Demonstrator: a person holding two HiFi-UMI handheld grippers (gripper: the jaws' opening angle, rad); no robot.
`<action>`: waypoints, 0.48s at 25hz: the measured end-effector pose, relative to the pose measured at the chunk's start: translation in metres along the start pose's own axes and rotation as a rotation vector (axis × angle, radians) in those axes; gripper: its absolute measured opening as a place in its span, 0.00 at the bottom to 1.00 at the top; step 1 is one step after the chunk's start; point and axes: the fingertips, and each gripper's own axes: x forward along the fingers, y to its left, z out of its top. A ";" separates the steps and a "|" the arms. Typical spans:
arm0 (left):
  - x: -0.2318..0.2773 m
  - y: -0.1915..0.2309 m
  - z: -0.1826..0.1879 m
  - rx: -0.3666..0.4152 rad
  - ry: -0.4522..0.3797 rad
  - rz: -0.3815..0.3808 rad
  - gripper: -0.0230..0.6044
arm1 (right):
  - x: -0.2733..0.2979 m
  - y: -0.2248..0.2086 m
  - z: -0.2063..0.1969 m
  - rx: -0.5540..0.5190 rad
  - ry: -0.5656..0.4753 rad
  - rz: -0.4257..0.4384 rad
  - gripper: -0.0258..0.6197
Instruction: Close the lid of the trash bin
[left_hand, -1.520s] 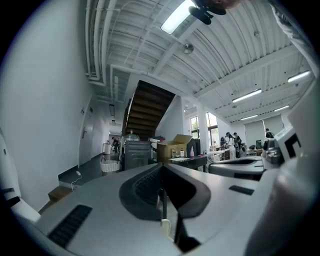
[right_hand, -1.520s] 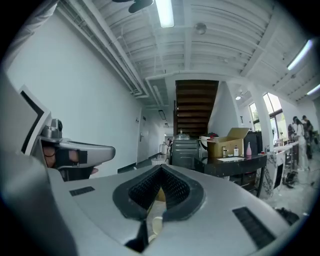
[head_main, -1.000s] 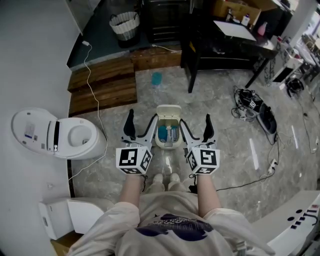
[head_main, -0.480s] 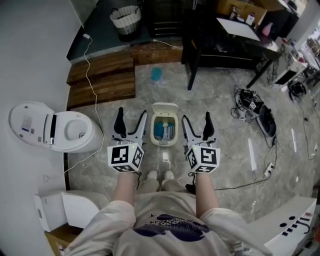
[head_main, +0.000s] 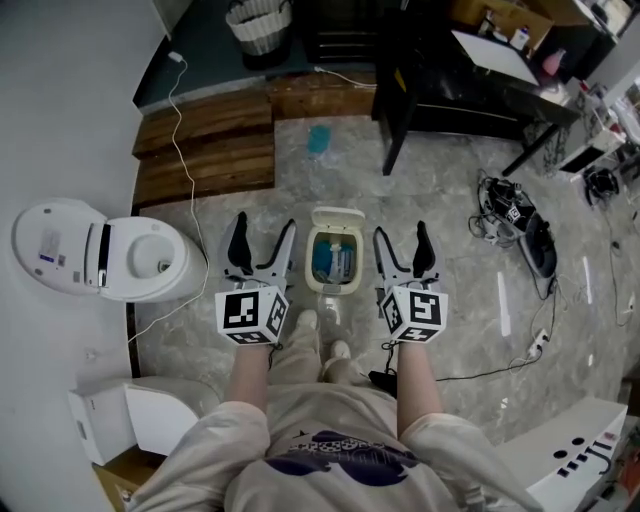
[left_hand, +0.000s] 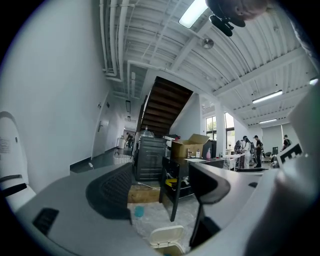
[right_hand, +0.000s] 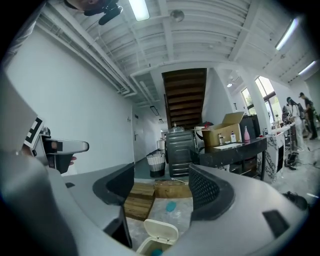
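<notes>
Cream bin (head_main: 333, 288) | lid (head_main: 336, 216) up | left gripper (head_main: 263, 225) jaws spread | right gripper (head_main: 402, 232): spread, narrowing, empty

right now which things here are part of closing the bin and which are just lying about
Job in hand:
- trash bin
- its lid, standing open

Lying about:
- toilet
- wicker basket
- blue object on the floor
- wooden pallets
- black bag
</notes>
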 end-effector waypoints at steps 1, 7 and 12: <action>0.008 0.006 -0.002 0.003 0.004 -0.010 0.58 | 0.008 0.000 -0.005 -0.008 0.013 -0.005 0.58; 0.054 0.047 -0.011 -0.031 0.017 -0.063 0.58 | 0.062 0.006 -0.045 -0.112 0.143 0.008 0.52; 0.079 0.053 -0.043 -0.048 0.080 -0.106 0.58 | 0.110 0.003 -0.091 -0.199 0.285 0.084 0.50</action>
